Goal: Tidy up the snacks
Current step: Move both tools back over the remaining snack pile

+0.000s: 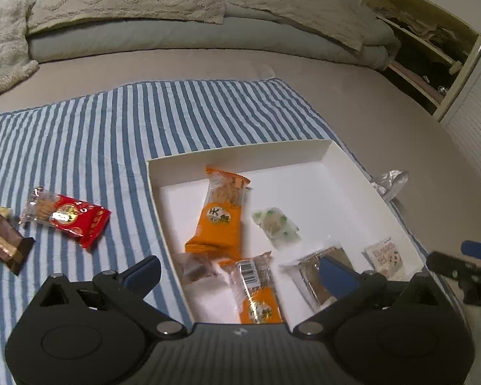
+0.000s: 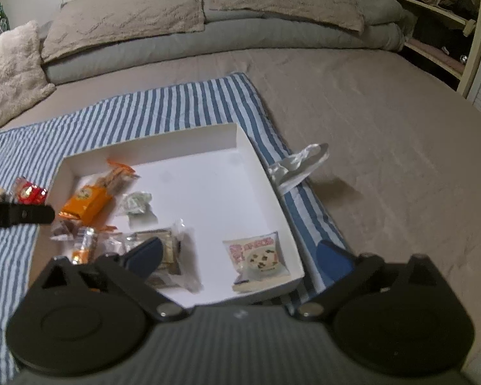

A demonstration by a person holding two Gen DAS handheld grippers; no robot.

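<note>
Hovering over the near edge of the white box (image 1: 240, 157), the left gripper (image 1: 240, 276) stands with its jaws spread wide and nothing between them. Its blue pads (image 1: 336, 277) frame the snacks lying loose on the box floor.

The right gripper (image 2: 240, 256) is likewise fully spread and holds nothing; the cookie packet (image 2: 259, 255) lies flat in the box between its fingers, untouched.

Box contents, left wrist view:
- Orange packet (image 1: 219, 218), at 12 o'clock from the left gripper, lying lengthwise.
- Second orange packet (image 1: 256, 292), just ahead of the gripper body, barcode side up.
- Brown snack in clear wrap (image 1: 195, 268), at 11 o'clock, touching the first orange packet.
- Green-and-white packet (image 1: 275, 226), at 1 o'clock.
- Silver packet (image 1: 311, 276), partly behind the right-hand pad.

Outside the box, at 10 o'clock on the striped cloth (image 1: 112, 128):
- Red packet (image 1: 67, 218).
- Brown-and-gold packet (image 1: 3, 240), near the frame edge.

A crumpled clear wrapper (image 2: 299, 163) lies at 1 o'clock beside the box's right wall. The cloth covers part of a bed (image 2: 384, 128); pillows (image 2: 128, 22) lie at 12 o'clock.
</note>
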